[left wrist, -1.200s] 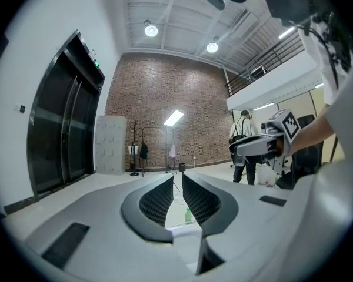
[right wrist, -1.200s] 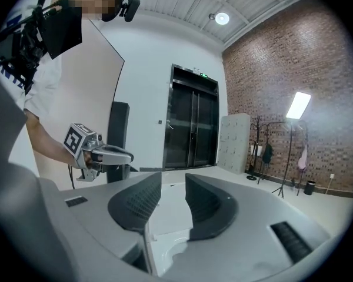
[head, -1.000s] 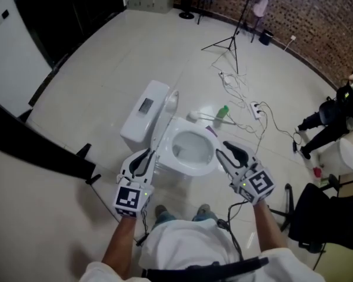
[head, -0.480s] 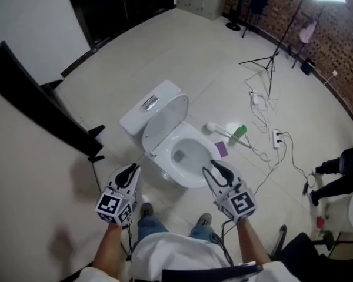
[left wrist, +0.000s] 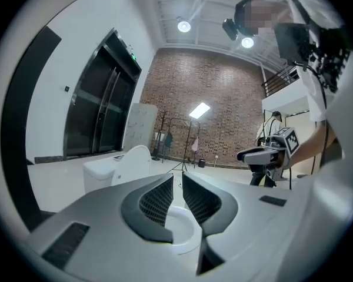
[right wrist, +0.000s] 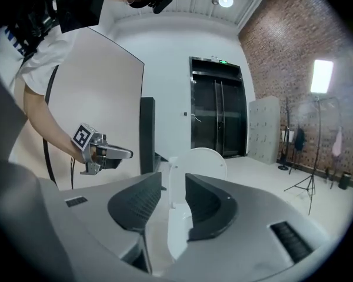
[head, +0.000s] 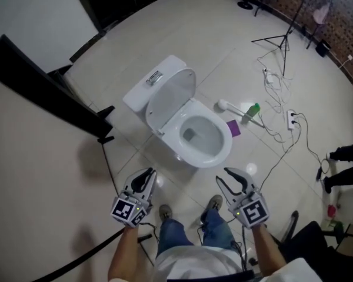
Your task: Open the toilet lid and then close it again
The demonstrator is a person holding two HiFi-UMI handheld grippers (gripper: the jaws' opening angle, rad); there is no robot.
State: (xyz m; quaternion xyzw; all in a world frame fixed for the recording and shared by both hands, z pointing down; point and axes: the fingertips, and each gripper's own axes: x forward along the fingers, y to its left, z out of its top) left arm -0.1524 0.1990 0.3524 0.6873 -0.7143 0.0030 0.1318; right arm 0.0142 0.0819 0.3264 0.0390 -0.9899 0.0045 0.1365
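White toilet lid (head: 170, 96) upright against cistern (head: 144, 87), bowl (head: 225, 150) exposed.
Left gripper (head: 148, 174) fingers nearly together, empty; right gripper (head: 222, 175) fingers spread wider, empty; both near bowl front, clear of lid.

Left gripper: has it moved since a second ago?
Yes. The left gripper has pulled back from the toilet toward the person's feet; bare floor now lies between them.

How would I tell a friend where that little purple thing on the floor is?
Start at the white toilet, lid raised, mid-floor. Beside its bowl, toward the cables, lies a small purple piece. Unlike the green bottle and white-headed stick nearby, it lies flat.
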